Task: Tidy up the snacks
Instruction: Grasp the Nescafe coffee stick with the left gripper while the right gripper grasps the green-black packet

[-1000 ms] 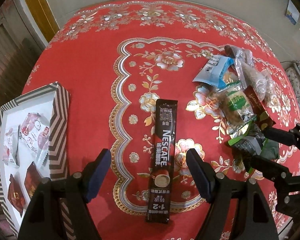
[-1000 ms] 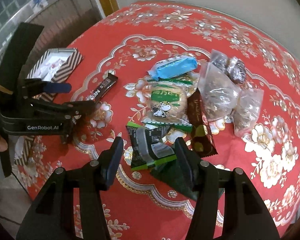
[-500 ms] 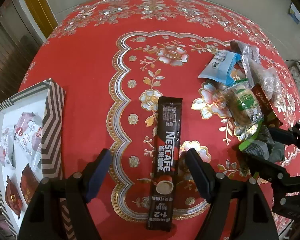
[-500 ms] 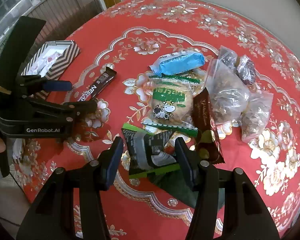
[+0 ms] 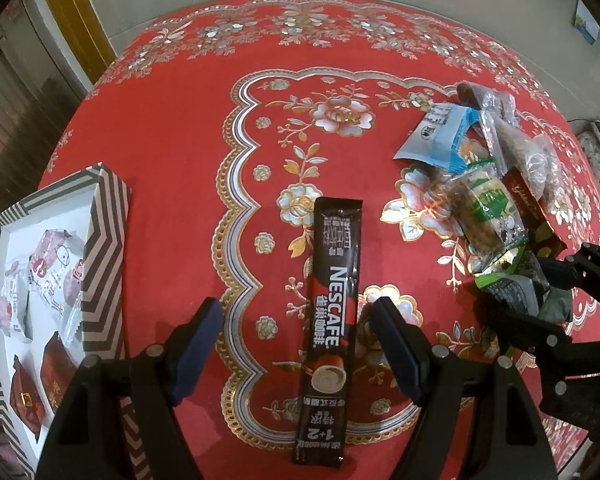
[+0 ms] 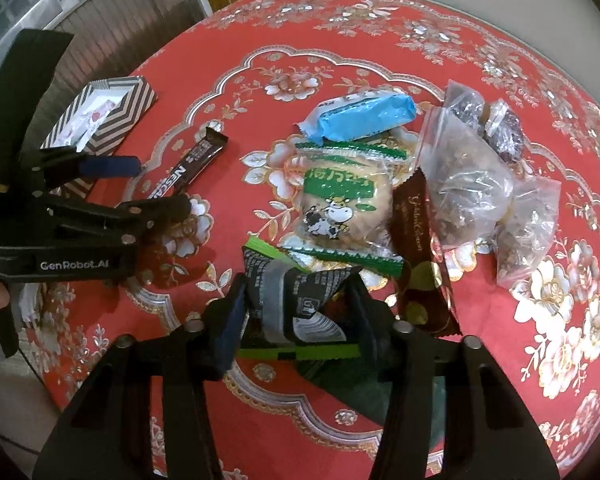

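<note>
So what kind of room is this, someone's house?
Most likely a home, perhaps a dining area. A round table wears a red floral tablecloth, loose packaged snacks lie heaped on it beside a striped gift-style box, and a wooden door frame stands behind.

The left wrist camera is looking down along its own fingers at the red tablecloth (image 5: 172,128), sitting close above the Nescafe stick (image 5: 332,312). The right wrist camera is looking down from the opposite side, close over the snack pile (image 6: 340,200). Both views are sharing the stick (image 6: 188,168), the pile (image 5: 488,200) and the striped box (image 5: 100,248), seen here too (image 6: 116,112)
</note>
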Demonstrator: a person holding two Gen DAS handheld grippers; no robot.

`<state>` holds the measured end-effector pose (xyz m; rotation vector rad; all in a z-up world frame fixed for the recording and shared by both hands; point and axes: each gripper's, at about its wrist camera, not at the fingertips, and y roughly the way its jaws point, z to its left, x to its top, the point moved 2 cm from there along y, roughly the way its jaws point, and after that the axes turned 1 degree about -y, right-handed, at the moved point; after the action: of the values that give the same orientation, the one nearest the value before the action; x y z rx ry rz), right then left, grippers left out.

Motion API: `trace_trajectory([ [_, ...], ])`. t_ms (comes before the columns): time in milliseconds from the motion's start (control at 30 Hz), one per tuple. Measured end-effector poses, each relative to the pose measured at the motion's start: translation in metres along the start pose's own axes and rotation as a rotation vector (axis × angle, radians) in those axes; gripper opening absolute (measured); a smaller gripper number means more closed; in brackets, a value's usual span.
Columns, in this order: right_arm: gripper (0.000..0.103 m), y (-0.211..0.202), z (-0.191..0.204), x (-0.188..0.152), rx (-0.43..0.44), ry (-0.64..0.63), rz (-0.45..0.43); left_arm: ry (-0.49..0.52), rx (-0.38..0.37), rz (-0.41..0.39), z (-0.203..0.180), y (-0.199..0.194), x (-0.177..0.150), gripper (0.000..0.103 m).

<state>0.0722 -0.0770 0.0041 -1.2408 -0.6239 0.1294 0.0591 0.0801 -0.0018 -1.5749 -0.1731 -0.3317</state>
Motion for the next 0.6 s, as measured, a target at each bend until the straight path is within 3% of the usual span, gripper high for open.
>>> trace_trajectory([
  [267,0.046,0.000,0.003,0.000,-0.012,-0.011,0.004,0.017,-0.004,-0.007,-0.006,-0.003,-0.001,0.070],
  [367,0.044,0.000,0.003,0.000,-0.006,-0.010,0.003,0.037,-0.010,-0.018,-0.011,-0.006,-0.001,0.050],
  [433,0.042,0.000,0.003,0.000,-0.006,-0.008,0.003,0.056,-0.015,-0.024,-0.015,-0.009,-0.002,0.031],
  [600,0.040,-0.002,0.005,-0.004,-0.002,0.000,-0.004,0.050,-0.055,-0.018,-0.012,-0.011,-0.003,0.022],
])
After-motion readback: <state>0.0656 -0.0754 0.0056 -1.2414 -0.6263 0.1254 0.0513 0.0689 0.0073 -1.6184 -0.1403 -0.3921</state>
